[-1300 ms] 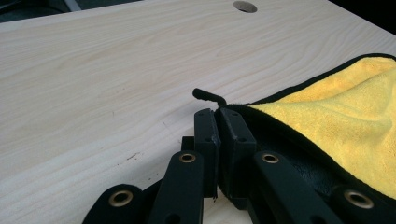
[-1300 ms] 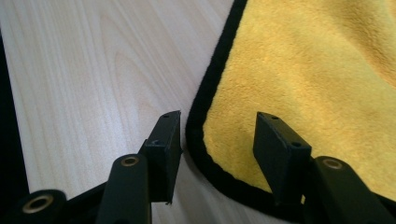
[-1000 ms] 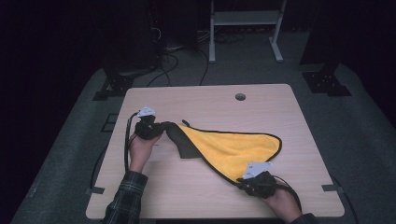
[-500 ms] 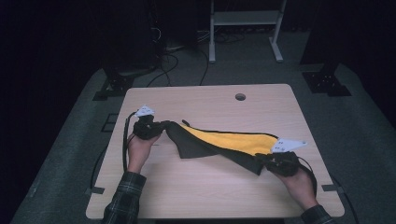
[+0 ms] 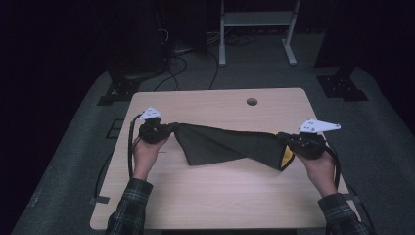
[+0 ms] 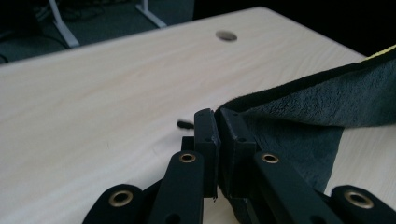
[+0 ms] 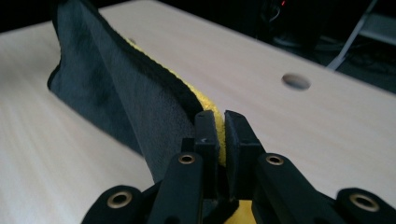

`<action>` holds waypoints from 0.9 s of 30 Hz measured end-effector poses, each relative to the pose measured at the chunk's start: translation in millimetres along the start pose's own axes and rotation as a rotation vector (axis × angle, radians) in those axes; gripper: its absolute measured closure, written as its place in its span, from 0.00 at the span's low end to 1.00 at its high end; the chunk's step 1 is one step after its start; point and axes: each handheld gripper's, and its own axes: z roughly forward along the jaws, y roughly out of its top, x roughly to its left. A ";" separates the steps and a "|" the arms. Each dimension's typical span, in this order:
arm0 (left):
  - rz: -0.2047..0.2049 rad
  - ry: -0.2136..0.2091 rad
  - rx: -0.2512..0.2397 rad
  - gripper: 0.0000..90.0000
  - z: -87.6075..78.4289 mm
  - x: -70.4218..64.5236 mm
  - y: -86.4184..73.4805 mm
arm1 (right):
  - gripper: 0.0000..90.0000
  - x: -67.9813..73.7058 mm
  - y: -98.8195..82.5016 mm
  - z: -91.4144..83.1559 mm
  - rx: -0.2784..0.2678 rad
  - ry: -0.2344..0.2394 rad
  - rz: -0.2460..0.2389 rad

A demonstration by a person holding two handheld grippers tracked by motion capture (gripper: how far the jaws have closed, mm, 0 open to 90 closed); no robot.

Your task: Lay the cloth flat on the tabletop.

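Microfibre cloth (image 5: 230, 146), stretched above the tabletop (image 5: 220, 196) between left hand-held gripper (image 5: 169, 130) and right hand-held gripper (image 5: 286, 139), both clamped on its corners, could slip free if pulled tighter.

- No readable text, labels, brands, numbers or signs anywhere.
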 end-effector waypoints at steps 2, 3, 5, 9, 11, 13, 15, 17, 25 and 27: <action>0.001 0.002 -0.025 0.95 -1.0 -0.4 7.5 | 0.93 -6.0 13.8 -3.7 -0.036 -0.017 0.004; 0.001 0.001 -0.036 0.95 -1.0 0.0 11.6 | 0.93 -6.0 13.8 -3.7 -0.036 -0.017 0.004; -0.006 -0.007 -0.059 0.95 1.2 3.2 25.1 | 0.93 -14.3 27.8 -4.1 -0.046 -0.042 -0.002; -0.007 -0.011 -0.099 0.95 2.1 7.7 46.6 | 0.93 -28.6 50.5 -4.3 -0.073 -0.063 0.009; -0.003 -0.005 -0.114 0.95 1.5 9.2 54.9 | 0.93 -32.1 57.0 -4.3 -0.083 -0.067 0.011; 0.007 0.003 -0.151 0.95 0.6 15.3 75.1 | 0.93 -42.5 76.9 -4.2 -0.119 -0.078 0.012; 0.007 0.005 -0.164 0.95 0.1 17.5 82.6 | 0.93 -46.1 83.8 -3.4 -0.129 -0.085 0.012; 0.016 0.022 -0.190 0.95 -1.3 20.5 97.0 | 0.93 -54.7 103.4 1.0 -0.150 -0.107 0.013; 0.091 0.065 -0.299 0.96 -24.7 12.3 132.0 | 0.93 -59.2 137.1 -5.2 -0.258 -0.132 -0.019; 0.098 0.058 -0.289 0.96 -25.7 10.6 126.2 | 0.93 -58.4 135.2 -6.1 -0.258 -0.125 -0.022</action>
